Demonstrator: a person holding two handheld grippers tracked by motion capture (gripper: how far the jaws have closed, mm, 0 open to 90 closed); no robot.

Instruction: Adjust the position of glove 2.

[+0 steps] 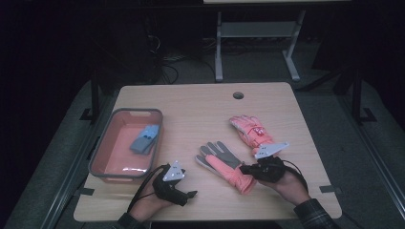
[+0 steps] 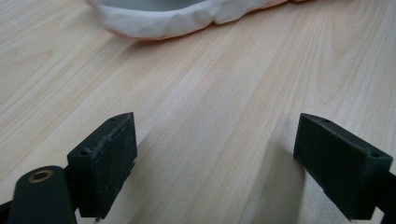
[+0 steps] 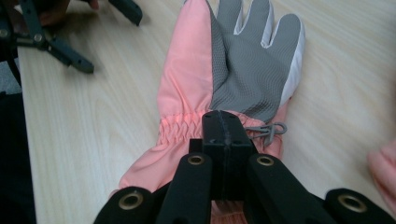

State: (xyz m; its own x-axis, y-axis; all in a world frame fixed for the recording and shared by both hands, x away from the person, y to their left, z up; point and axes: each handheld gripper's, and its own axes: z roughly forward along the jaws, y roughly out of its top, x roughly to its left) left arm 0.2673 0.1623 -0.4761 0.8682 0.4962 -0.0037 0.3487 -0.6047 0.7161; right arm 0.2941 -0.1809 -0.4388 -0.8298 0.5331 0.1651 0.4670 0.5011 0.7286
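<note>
Pink glove [image 3: 205, 79] pinched in right tongs [image 3: 227, 140], no readable writing

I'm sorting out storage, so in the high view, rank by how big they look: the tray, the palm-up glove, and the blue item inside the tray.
1. Tray, clearly the largest.
2. Palm-up glove, about half the tray's length.
3. Blue item, the smallest, lying in the tray.

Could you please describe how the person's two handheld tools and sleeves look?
Both are black. The left tool and right tool each carry a pale grey three-cornered plate on top and trail a black cable. The left tool's blocky black pads sit on flat arms with brass-coloured rivets. A dark plaid sleeve covers the right wrist.
</note>
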